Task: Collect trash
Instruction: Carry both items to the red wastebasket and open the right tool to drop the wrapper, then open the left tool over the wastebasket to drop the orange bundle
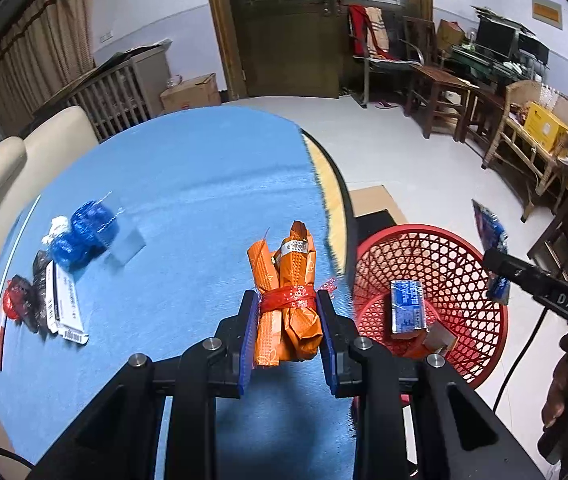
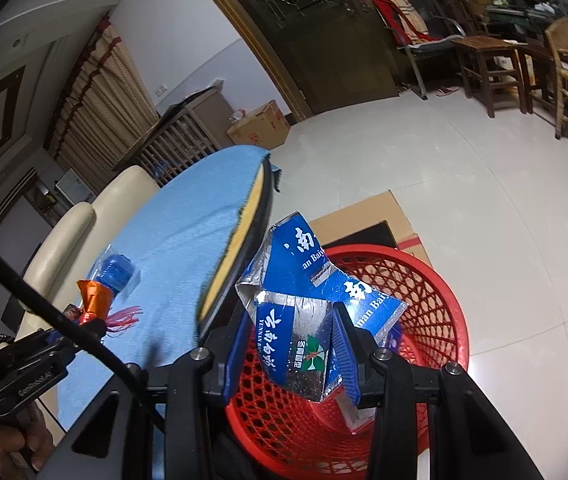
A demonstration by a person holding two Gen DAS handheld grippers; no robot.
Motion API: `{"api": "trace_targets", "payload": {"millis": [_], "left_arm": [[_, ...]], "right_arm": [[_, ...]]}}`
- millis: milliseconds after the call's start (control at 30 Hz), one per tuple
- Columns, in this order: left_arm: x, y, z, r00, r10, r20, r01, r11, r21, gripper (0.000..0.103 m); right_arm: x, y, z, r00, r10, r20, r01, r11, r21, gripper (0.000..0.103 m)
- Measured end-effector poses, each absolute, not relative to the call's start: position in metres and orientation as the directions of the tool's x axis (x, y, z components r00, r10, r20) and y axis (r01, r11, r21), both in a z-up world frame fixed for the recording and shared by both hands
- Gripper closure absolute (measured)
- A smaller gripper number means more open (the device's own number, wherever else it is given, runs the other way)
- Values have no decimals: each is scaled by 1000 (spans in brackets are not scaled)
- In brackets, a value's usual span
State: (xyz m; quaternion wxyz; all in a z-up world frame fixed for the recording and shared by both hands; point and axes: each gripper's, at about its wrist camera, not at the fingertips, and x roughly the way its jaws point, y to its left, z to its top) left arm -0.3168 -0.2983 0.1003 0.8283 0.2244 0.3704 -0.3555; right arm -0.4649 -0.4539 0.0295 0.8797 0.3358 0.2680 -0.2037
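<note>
Over the blue tablecloth (image 1: 187,184) your left gripper (image 1: 287,320) pinches the orange bundle (image 1: 288,292); your right gripper (image 2: 290,354) clamps a flattened blue carton (image 2: 304,312) above the red basket (image 2: 436,312).

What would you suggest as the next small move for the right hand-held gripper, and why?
Probably open it. The right hand-held gripper holds the flattened blue carton directly over the red basket, so the carton should drop inside, where a small box already lies. The left hand-held gripper holds its orange bundle above the blue table.
</note>
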Motion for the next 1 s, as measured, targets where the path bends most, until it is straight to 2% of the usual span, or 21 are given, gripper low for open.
{"api": "trace_targets", "payload": {"millis": [233,333,433,1000], "left_arm": [[-325,-316,97,459,-428,-779,776,620,117,74],[-330,-324,97,453,-429,-782,785,608,121,74],[-334,-331,95,447,-430,-785,793,597,125,74],[-357,-373,84,400,-433,-808,837,531,130,73]], "right_arm": [[-468,-466,11,751,-168,-638,564,666,489,60],[-467,-469,5,735,-162,-658,578,657,484,57],[-468,-476,-2,710,-165,-685,607,637,475,27],[-510,-496,17,740,-248,-625,630,580,516,26]]}}
